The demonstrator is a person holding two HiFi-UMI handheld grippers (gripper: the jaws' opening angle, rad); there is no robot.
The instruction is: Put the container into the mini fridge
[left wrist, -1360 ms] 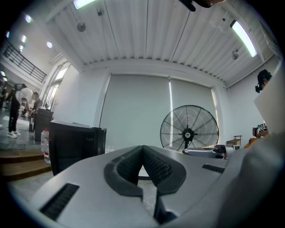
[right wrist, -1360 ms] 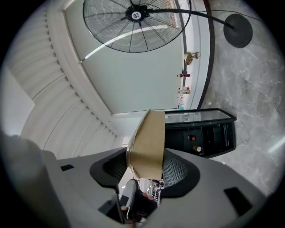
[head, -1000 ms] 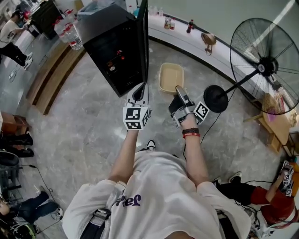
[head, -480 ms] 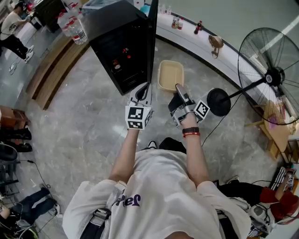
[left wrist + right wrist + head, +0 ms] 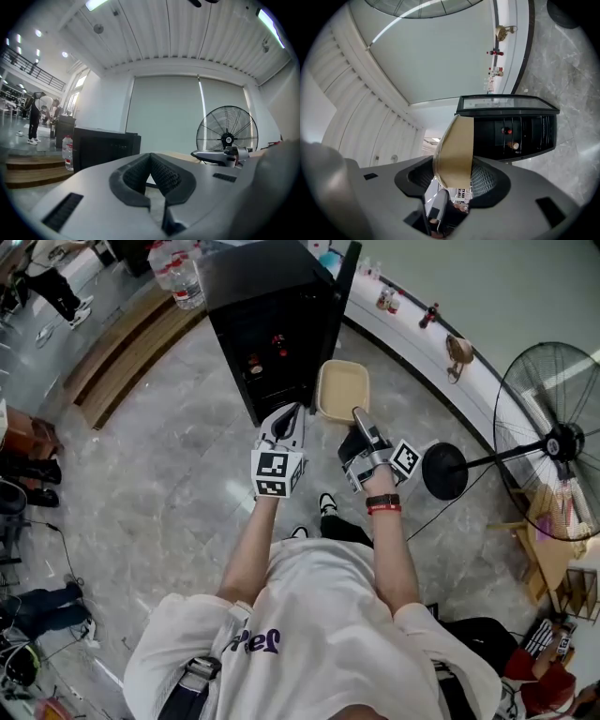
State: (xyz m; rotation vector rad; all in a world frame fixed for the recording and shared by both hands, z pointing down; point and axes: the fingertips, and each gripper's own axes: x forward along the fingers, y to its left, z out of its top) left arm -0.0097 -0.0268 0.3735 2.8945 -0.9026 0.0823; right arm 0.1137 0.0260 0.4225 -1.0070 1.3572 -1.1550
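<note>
Tan container (image 5: pixel 342 390), black mini fridge (image 5: pixel 267 306)

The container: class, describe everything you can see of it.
The container is a shallow tan tray, rectangular with rounded corners, seemingly plastic or pulp, and empty. The right tongs clamp its near rim, holding it roughly level in the air, open side up, before the open mini fridge. Nothing else touches it.

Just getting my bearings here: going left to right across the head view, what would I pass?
Water bottles → left gripper → right gripper, gripping the tan container → fan's round base → fan cage.
</note>
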